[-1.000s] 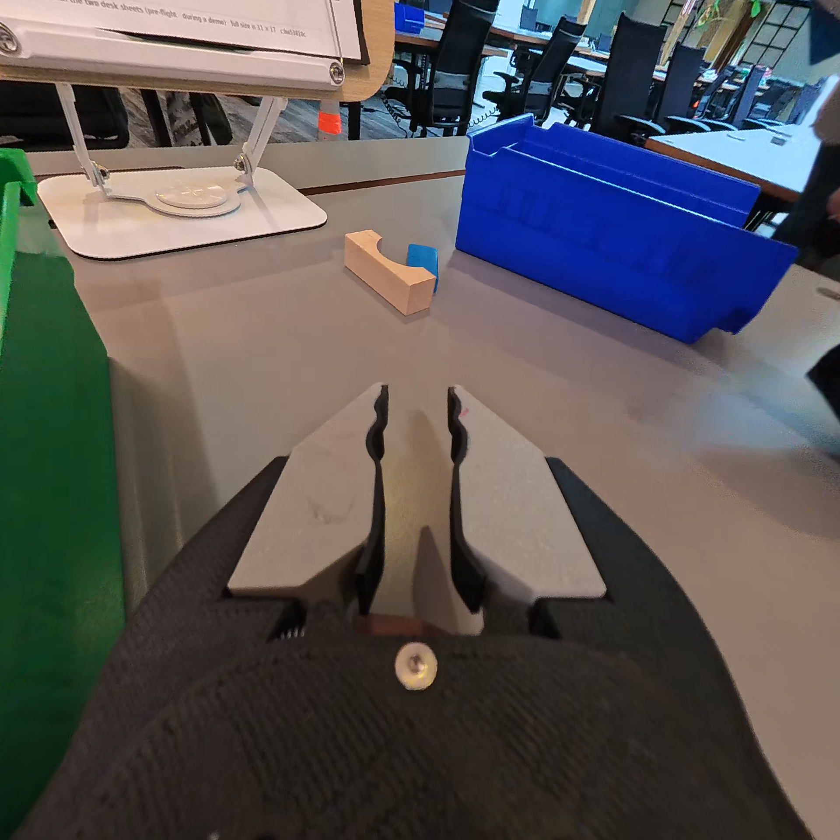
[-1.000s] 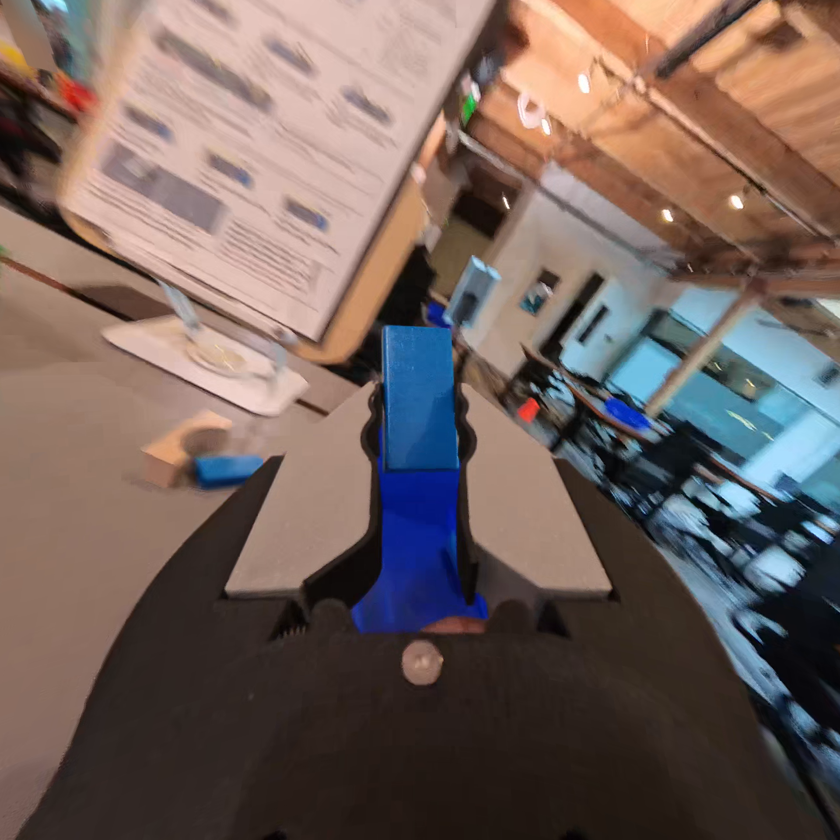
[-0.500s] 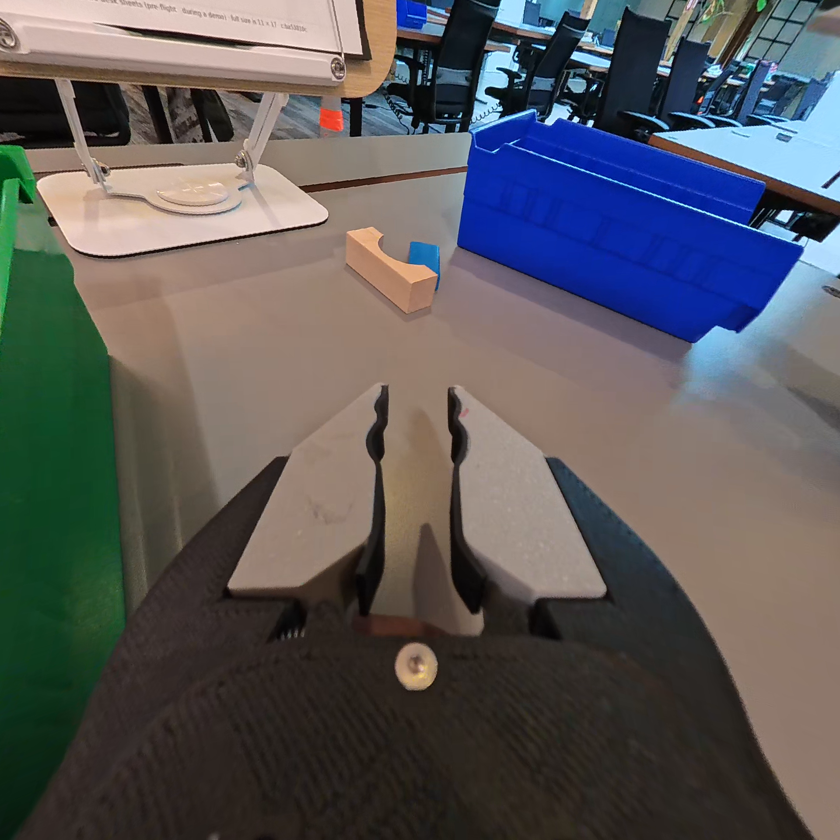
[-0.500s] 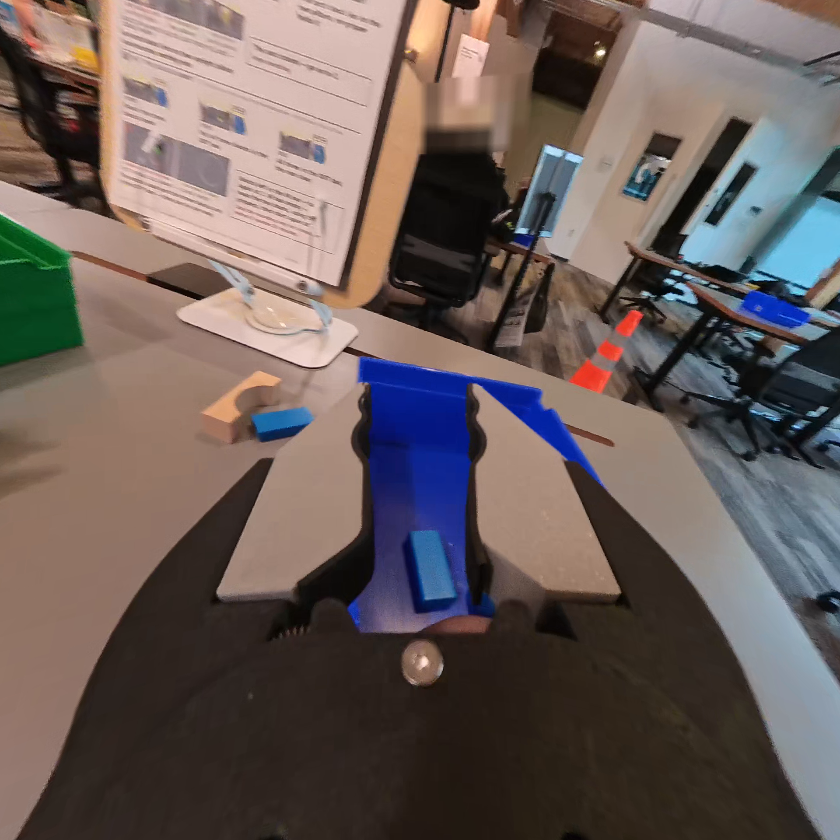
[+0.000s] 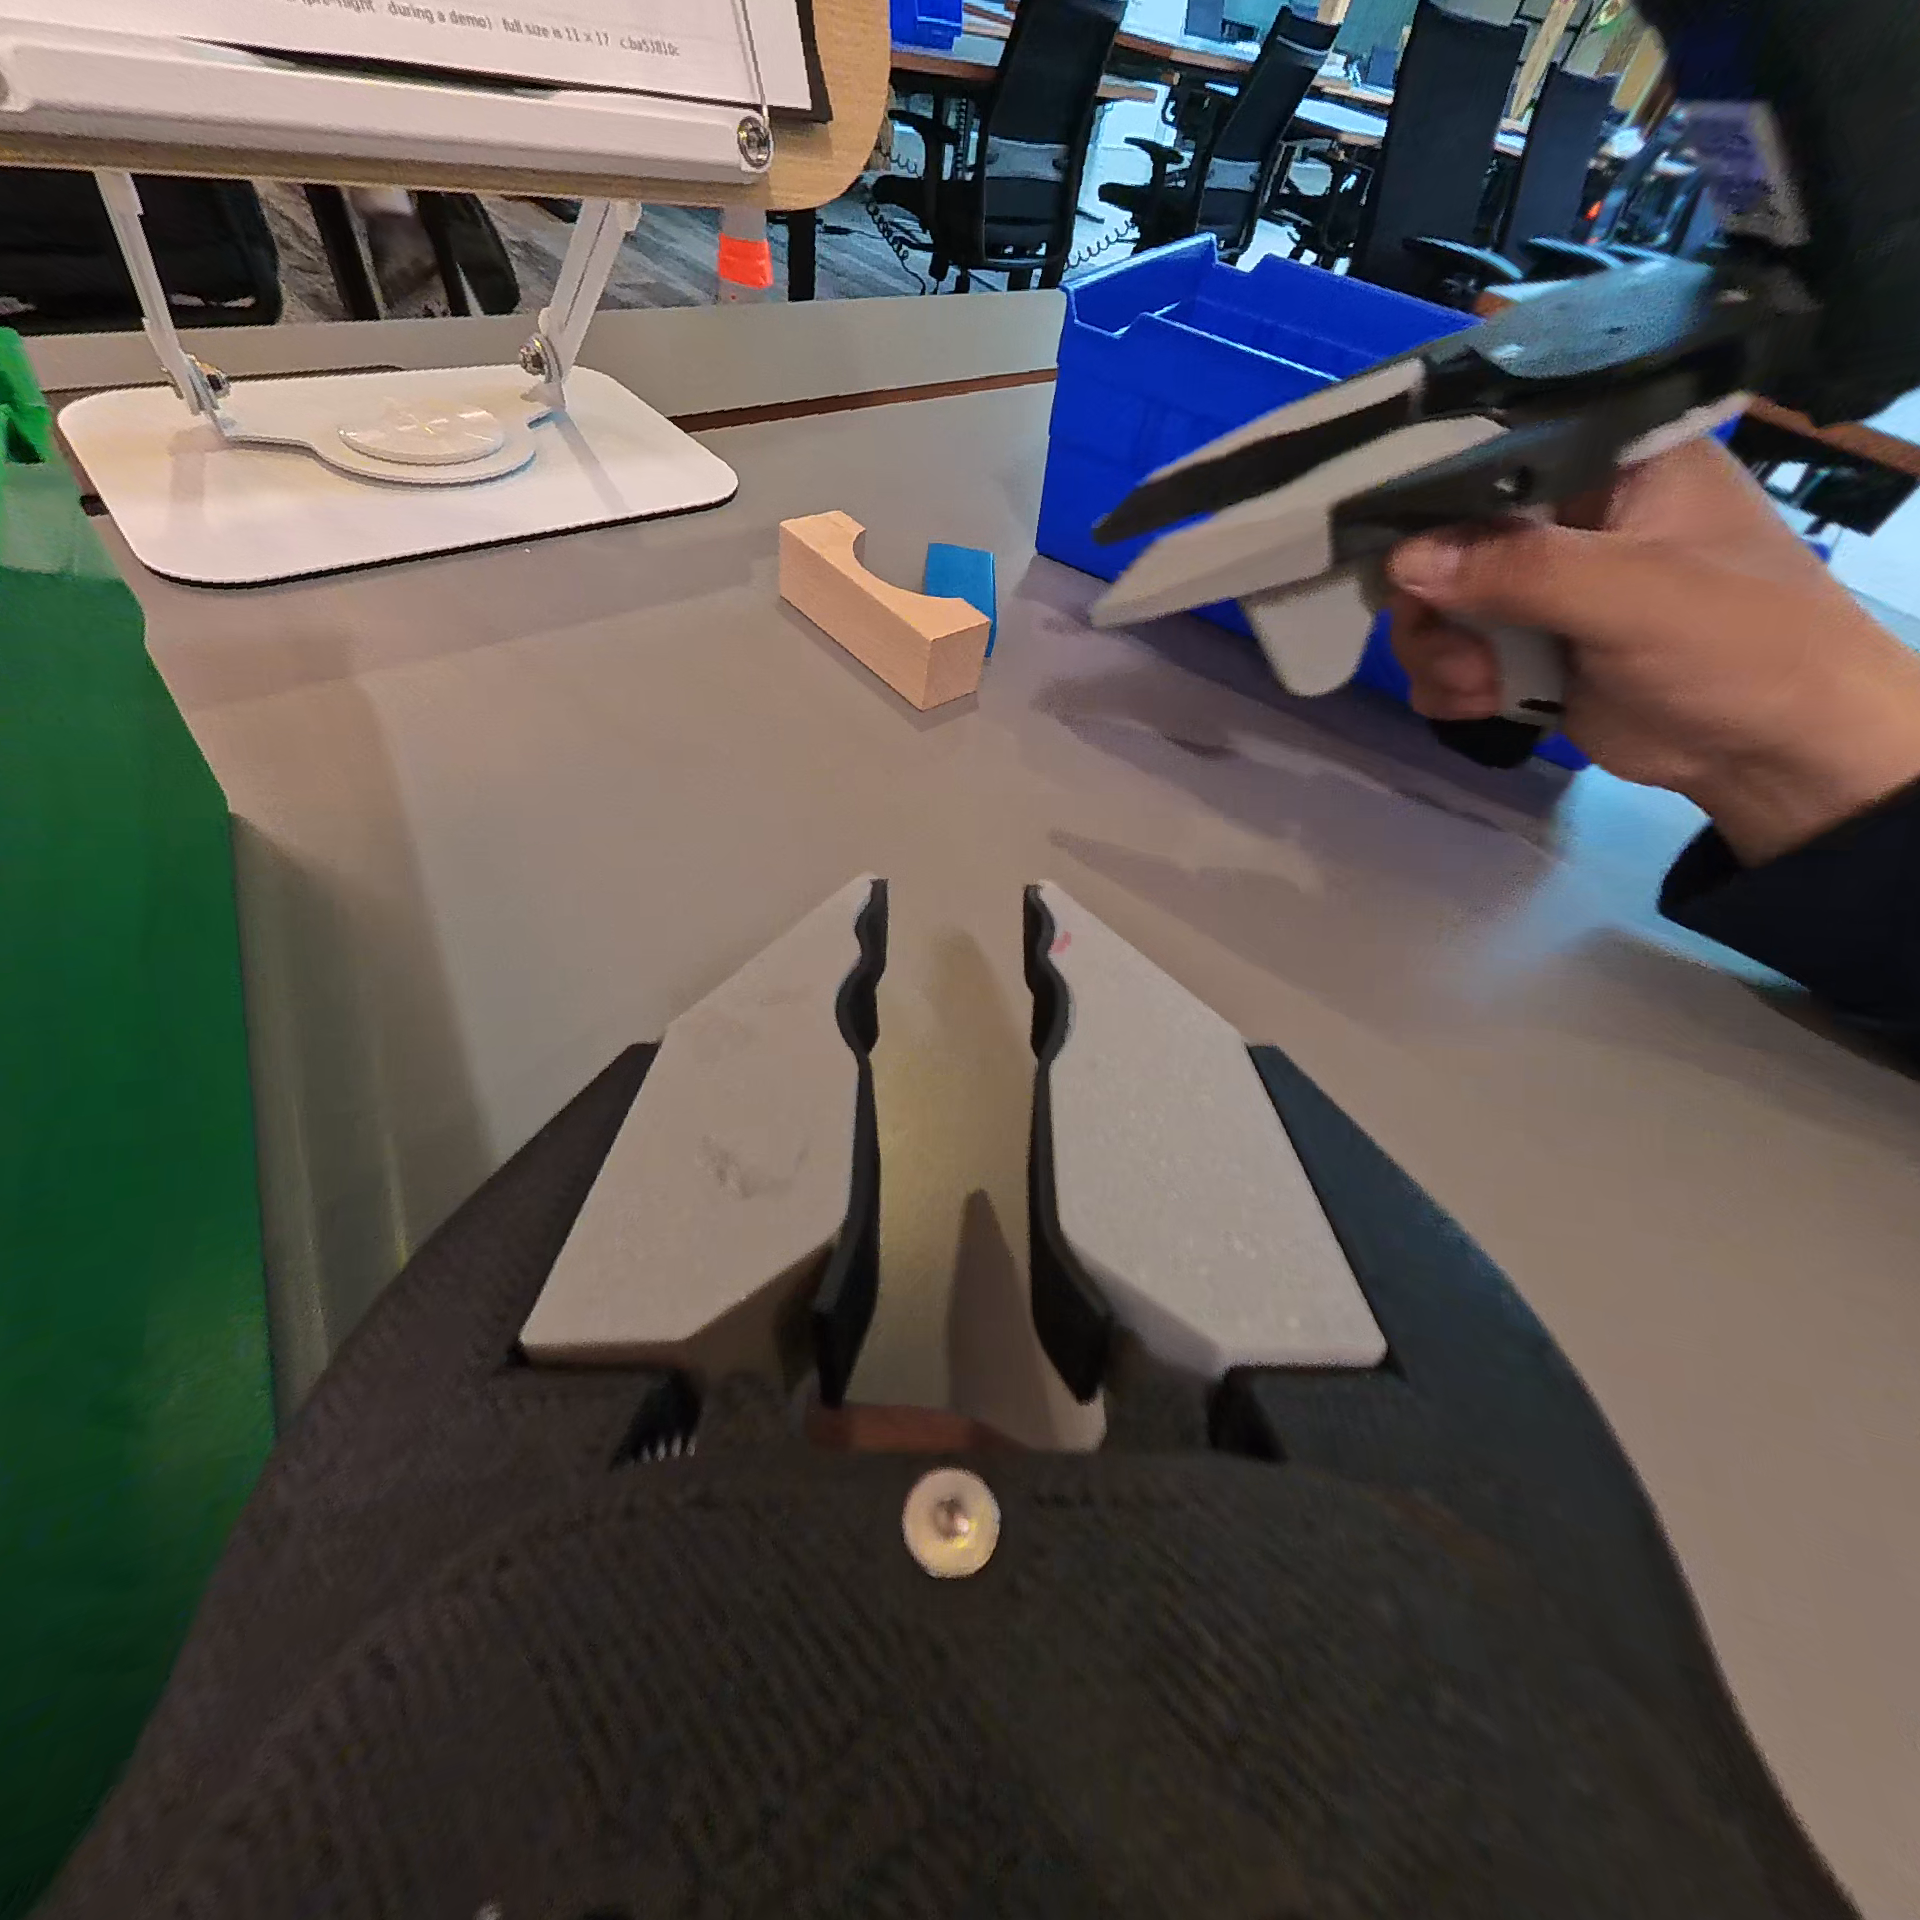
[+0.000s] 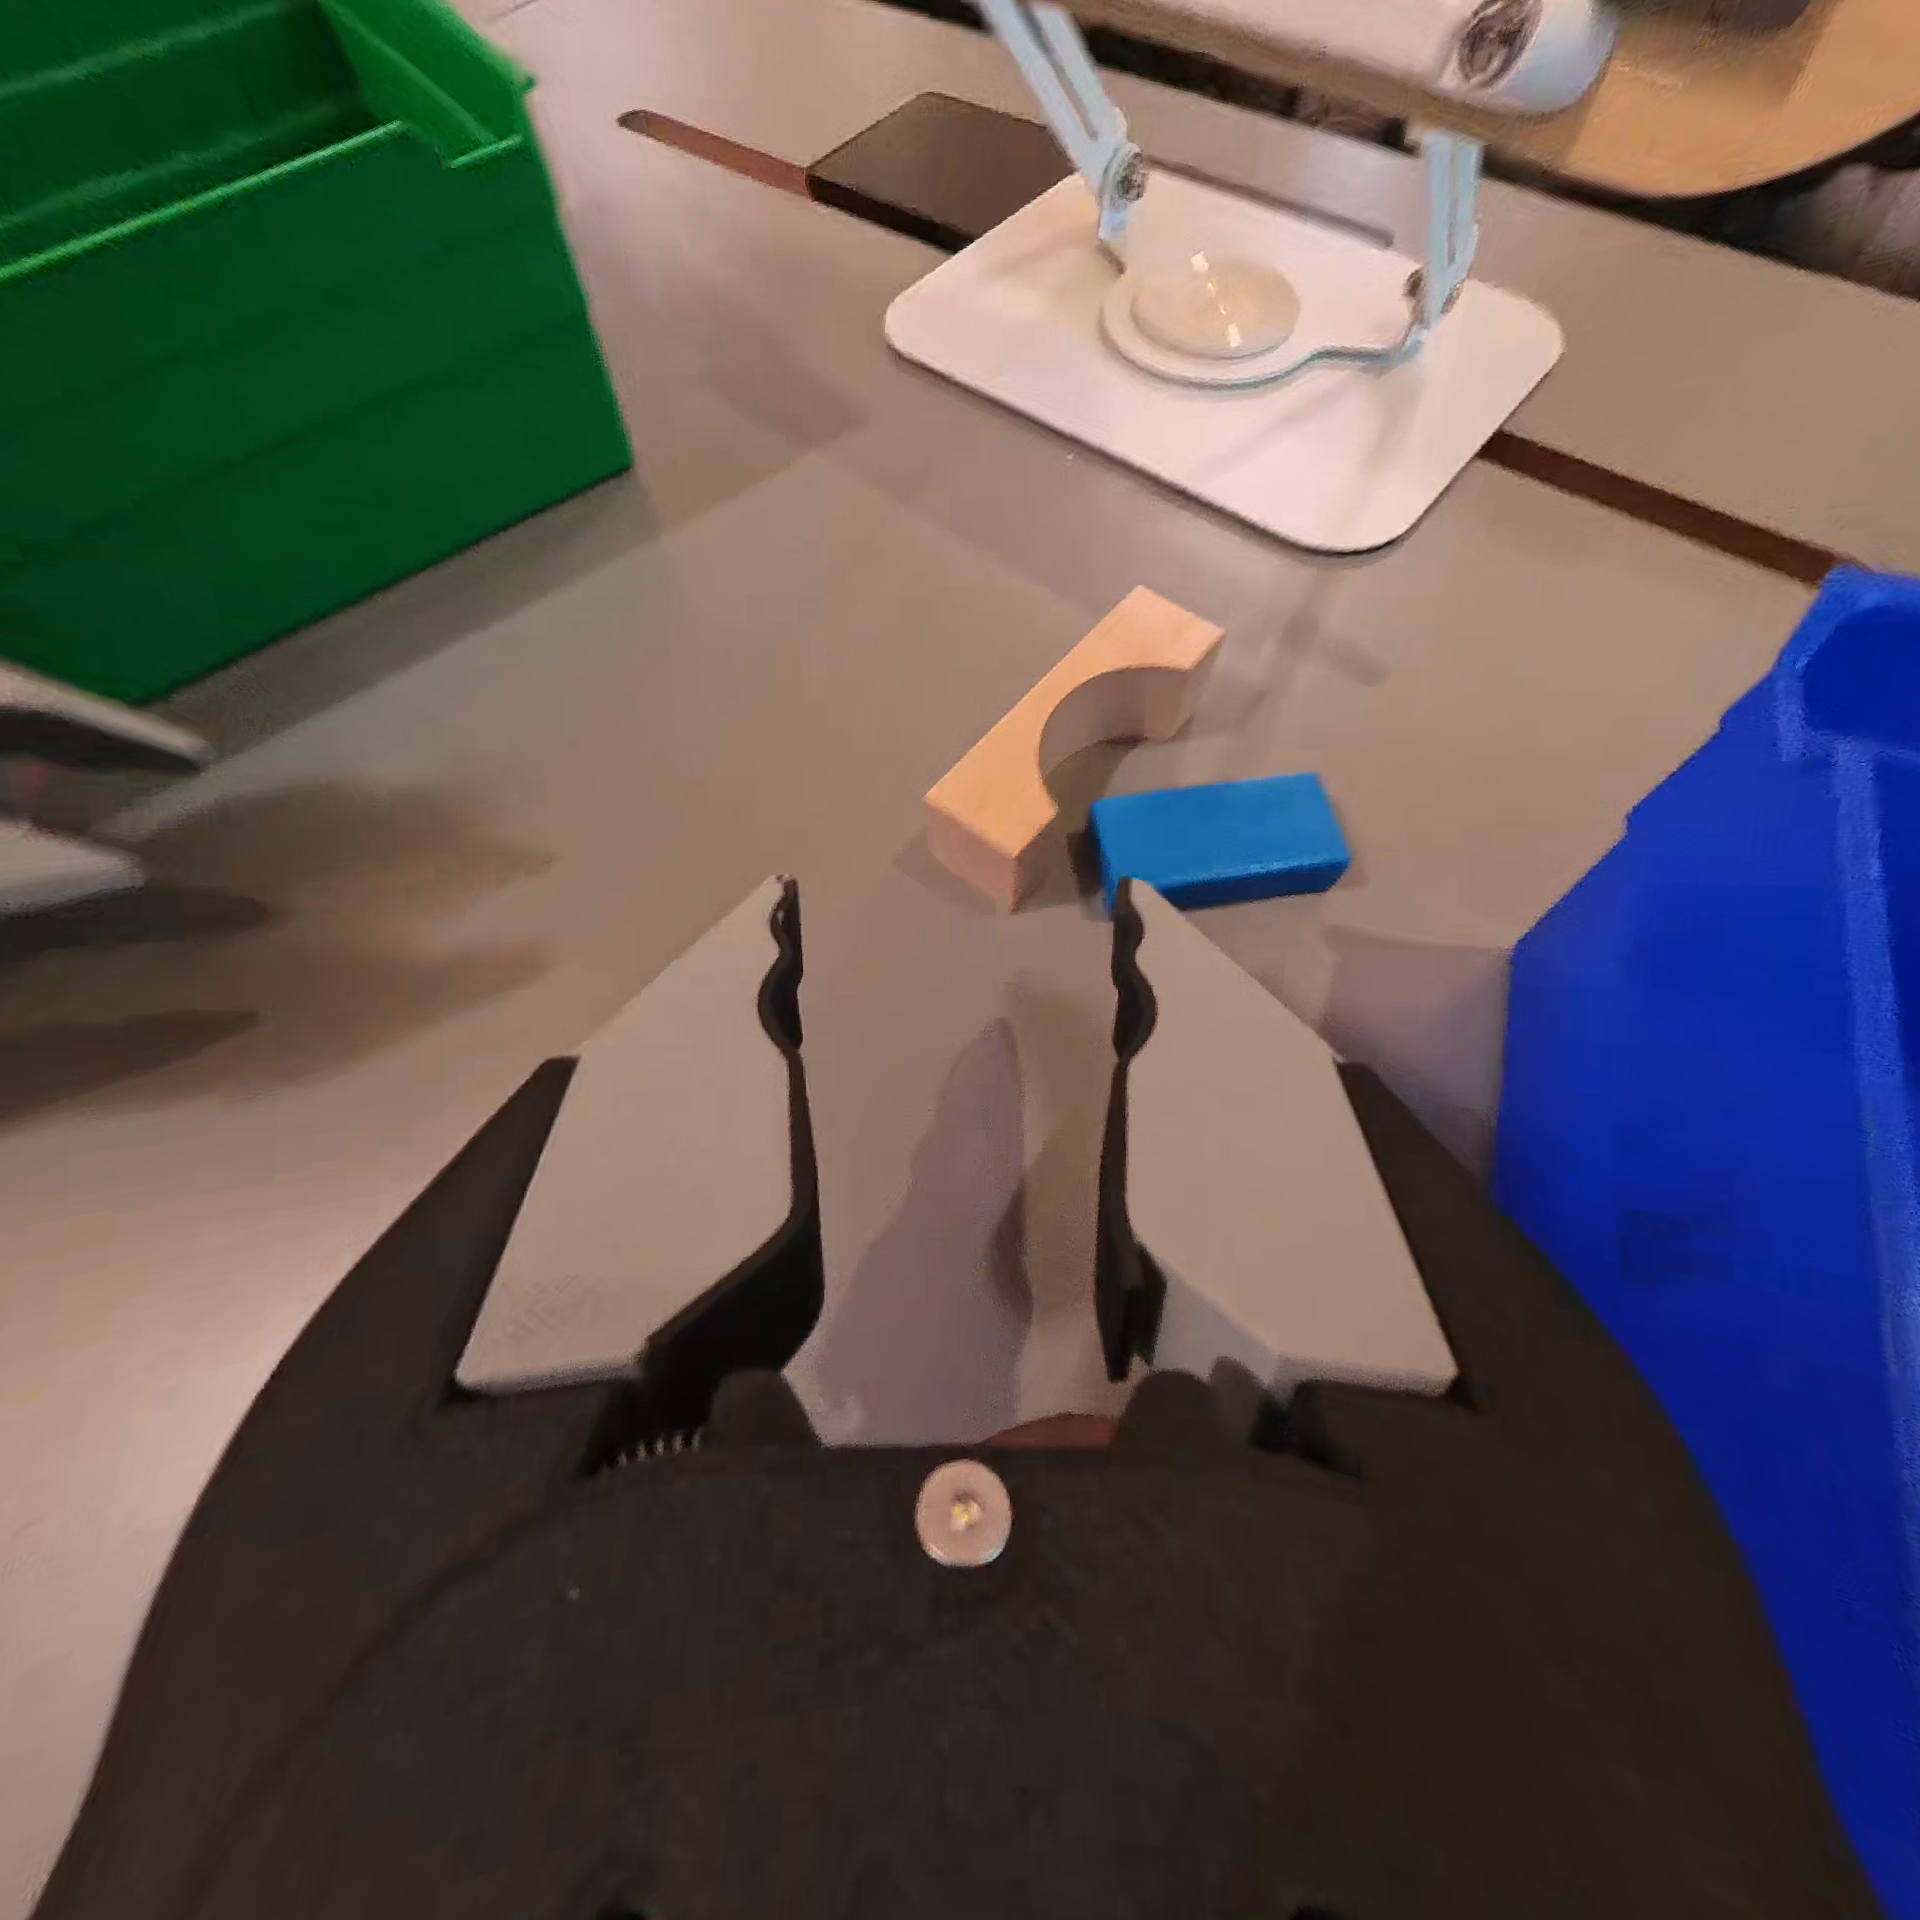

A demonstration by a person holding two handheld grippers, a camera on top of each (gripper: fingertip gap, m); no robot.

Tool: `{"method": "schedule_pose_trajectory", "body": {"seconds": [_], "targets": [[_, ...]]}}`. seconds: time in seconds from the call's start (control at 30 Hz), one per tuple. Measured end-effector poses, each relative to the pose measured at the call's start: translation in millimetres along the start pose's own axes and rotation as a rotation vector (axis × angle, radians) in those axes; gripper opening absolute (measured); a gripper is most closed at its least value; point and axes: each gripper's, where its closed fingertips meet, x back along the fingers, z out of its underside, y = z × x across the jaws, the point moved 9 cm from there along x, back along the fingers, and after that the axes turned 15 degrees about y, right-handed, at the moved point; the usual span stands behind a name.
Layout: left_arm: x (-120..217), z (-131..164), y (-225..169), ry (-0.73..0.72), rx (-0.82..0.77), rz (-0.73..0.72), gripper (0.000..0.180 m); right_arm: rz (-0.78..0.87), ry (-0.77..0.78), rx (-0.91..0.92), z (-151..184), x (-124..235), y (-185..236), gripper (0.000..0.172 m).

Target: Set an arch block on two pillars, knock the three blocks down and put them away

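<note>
Put-away stage: arch and blue block lie on table, unstowed; third unseen. Right gripper released, left gripper parted, both empty.

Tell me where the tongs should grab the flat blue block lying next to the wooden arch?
Probably across the blue block's two long sides, near its middle, coming down from above. It lies flat on the table, so its narrow width should fit between the open right tongs. One end sits close to the wooden arch, so an end-on grip looks crowded.
</note>
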Motion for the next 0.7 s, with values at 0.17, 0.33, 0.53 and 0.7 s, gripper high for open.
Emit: {"method": "schedule_pose_trajectory", "body": {"seconds": [0.17, 0.33, 0.53, 0.7], "targets": [[-0.8, 0.0, -1.8, 0.005, -0.014, -0.001, 0.023, 0.122, 0.058, -0.006, -23.0, -29.8, -3.7, 0.058], [-0.7, 0.2, -2.1, 0.005, -0.011, 0.007, 0.024, 0.189, 0.12, -0.028, -48.0, -47.9, -2.5, 0.051], [-1.3, 0.3, -4.3, 0.012, -0.03, 0.004, 0.024, 0.174, 0.427, -0.007, -51.5, -90.0, -0.3, 0.02], [-0.5, 0.5, -4.7, 0.005, -0.03, 0.009, 0.024, 0.212, 0.413, 0.087, -51.0, -84.1, 7.7, 0.014]]}}
